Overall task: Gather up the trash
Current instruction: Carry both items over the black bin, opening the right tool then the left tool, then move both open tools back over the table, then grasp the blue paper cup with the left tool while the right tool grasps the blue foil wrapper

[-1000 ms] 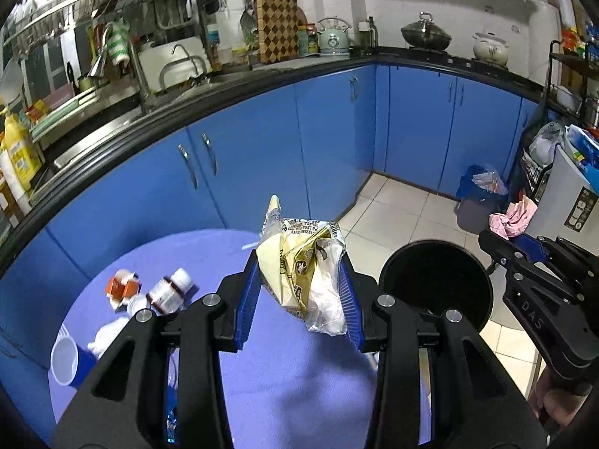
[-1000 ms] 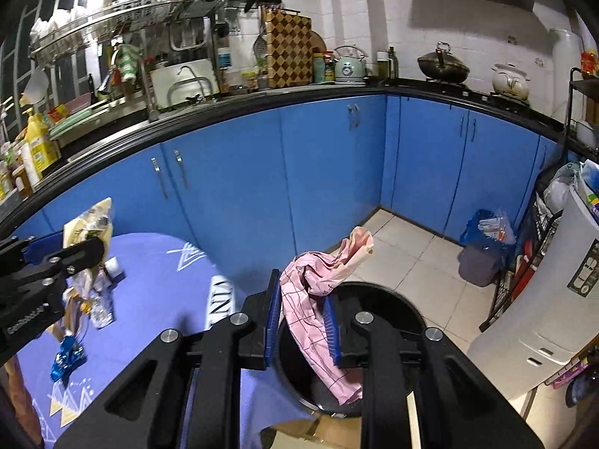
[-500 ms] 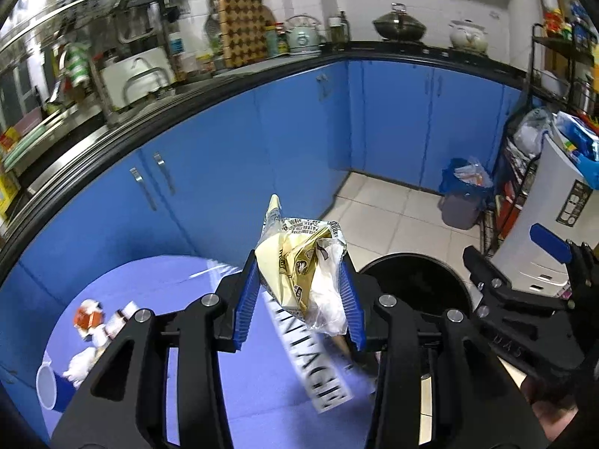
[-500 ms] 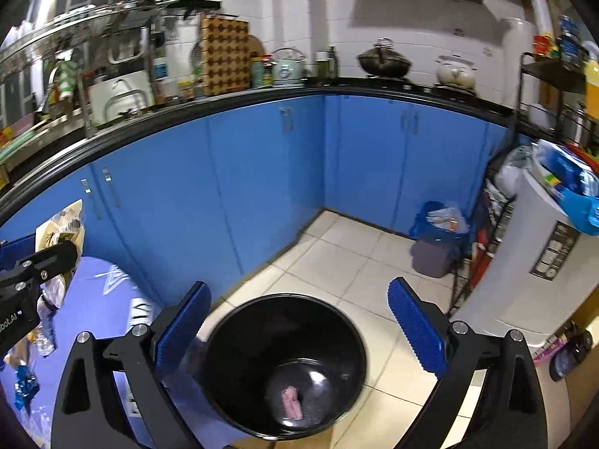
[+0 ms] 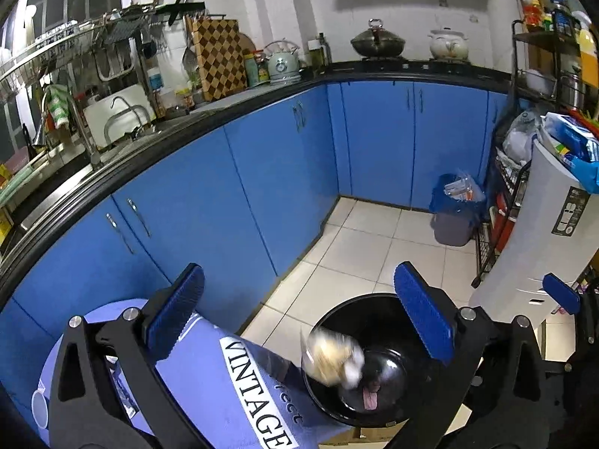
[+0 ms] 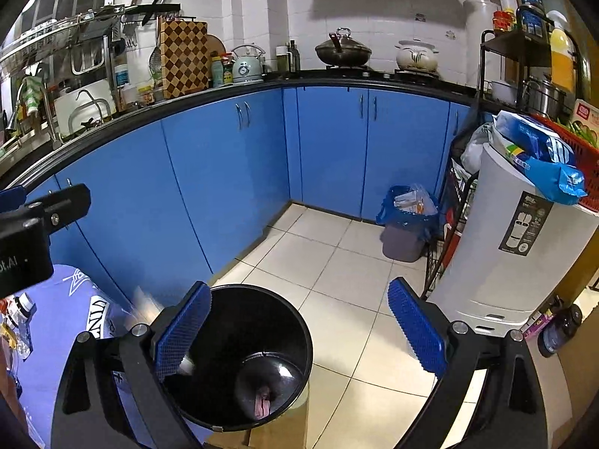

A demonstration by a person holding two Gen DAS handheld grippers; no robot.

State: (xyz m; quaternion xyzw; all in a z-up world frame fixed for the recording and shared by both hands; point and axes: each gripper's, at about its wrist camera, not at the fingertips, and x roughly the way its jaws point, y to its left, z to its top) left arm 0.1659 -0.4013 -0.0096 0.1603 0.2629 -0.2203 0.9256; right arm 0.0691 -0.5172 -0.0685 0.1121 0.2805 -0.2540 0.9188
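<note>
Below, a lilac tablecloth (image 5: 209, 381) abuts a black bin (image 5: 378, 321) on white floor tiles (image 6: 337, 262) beside blue cabinets (image 5: 262, 187). Left gripper (image 5: 299, 318) opening, empty; crumpled wrapper (image 5: 331, 359) blurred over the bin. Right gripper (image 6: 299, 325) spread, empty.

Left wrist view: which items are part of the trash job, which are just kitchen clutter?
Job:
- black bin
- yellow wrapper, blurred, dropping into the bin
- pink scrap at the bin's bottom
- left claw, jaws opening, nothing between them

Clutter:
- checkered board
- green kettle
- lidded wok
- white pot
- grey bin with blue liner
</note>
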